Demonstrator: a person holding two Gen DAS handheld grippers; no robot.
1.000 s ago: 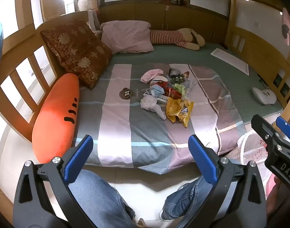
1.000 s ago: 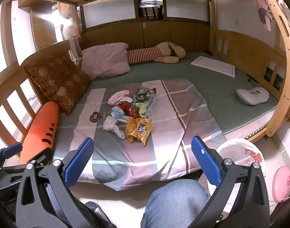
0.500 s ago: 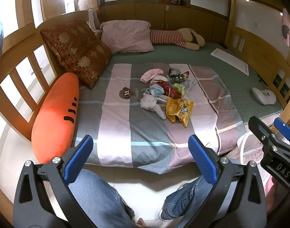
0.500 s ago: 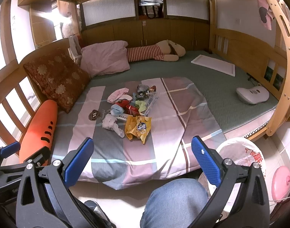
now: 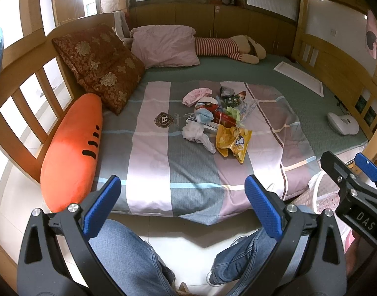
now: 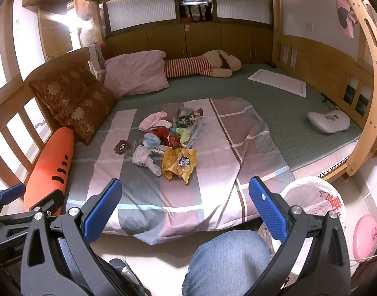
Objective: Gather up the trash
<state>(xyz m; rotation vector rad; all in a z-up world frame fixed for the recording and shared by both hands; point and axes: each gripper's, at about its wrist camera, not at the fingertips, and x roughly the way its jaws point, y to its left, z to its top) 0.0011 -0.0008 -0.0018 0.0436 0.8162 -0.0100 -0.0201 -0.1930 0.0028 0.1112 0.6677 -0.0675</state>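
Listing by size, we record first the wooden bed [image 6: 309, 56] with its green mattress [image 6: 282, 113], and on it a striped quilt [image 5: 153, 157] of grey, pink and mauve panels reaching the near edge. Against the slatted headboard side we log an orange carrot cushion [image 5: 72, 153], a brown floral pillow [image 5: 99, 64] leaning above it, and a pink pillow [image 5: 163, 45] beside that. A striped plush toy [image 6: 200, 65] lies along the far wall; a flat white board [image 6: 277, 82] and a white guitar-shaped toy [image 6: 329, 120] rest on the bare mattress to the right. Beside the bed on the floor we note a lined waste basket [image 6: 319, 197] and our denim-clad knees [image 6: 228, 259], which sit between the grippers and the quilt.

The trash pile [image 5: 218, 120] sits mid-quilt, well apart from both tools: a yellow snack bag [image 5: 232, 143] nearest us, crumpled white tissue [image 5: 194, 133] touching its left side, a blue face mask [image 5: 203, 116], red wrappers [image 5: 223, 117], clear plastic packaging [image 5: 247, 106] and a pink cloth-like item [image 5: 197, 96] farthest back.

The left gripper [image 5: 182, 194] hangs before the bed edge, fingers spread wide, holding nothing. The right gripper [image 6: 186, 197] likewise stands fully spread and unladen, nothing between its pads.
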